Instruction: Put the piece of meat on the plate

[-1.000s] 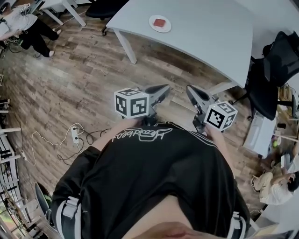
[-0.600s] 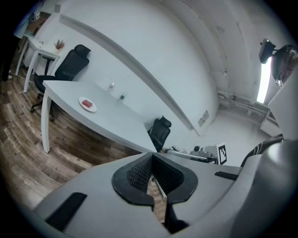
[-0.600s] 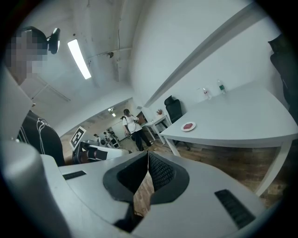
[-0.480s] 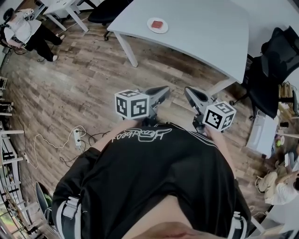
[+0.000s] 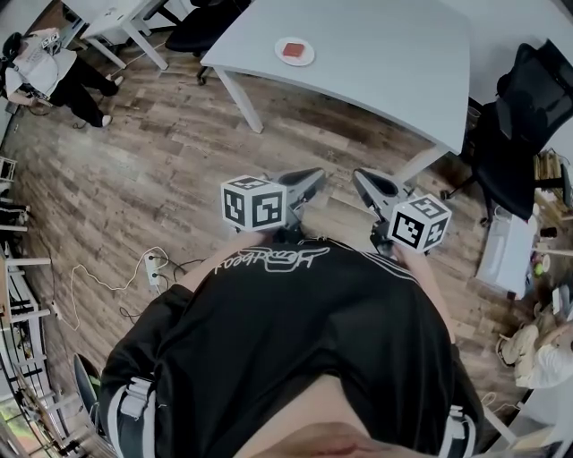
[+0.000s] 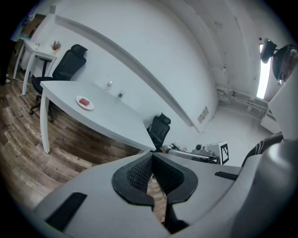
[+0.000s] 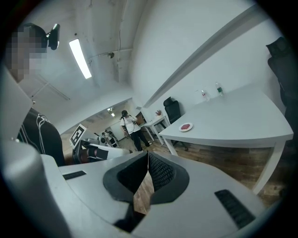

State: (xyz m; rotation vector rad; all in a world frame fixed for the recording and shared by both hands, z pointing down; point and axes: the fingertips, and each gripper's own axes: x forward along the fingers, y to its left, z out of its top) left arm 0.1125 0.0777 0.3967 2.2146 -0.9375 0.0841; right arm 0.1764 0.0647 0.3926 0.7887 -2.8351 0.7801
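A white plate [image 5: 295, 51] with a red piece of meat [image 5: 293, 50] on it rests near the left end of a large white table [image 5: 385, 63], far ahead of me. The same plate [image 6: 84, 102] shows in the left gripper view and the plate [image 7: 186, 127] in the right gripper view, small and distant. My left gripper [image 5: 320, 173] and right gripper [image 5: 359, 177] hang side by side at waist height over the wood floor, well short of the table. Both are shut with nothing between the jaws.
Black office chairs [image 5: 528, 116] stand at the table's right end and another chair [image 5: 201, 22] at its far left. A power strip with cables [image 5: 149, 265] lies on the floor at my left. A person [image 5: 49, 67] crouches at far left. Two small bottles [image 6: 115, 89] stand at the table's back.
The table and plate have shifted slightly left and up in the head view as I move. Both grippers keep the same shut pose in front of my body.
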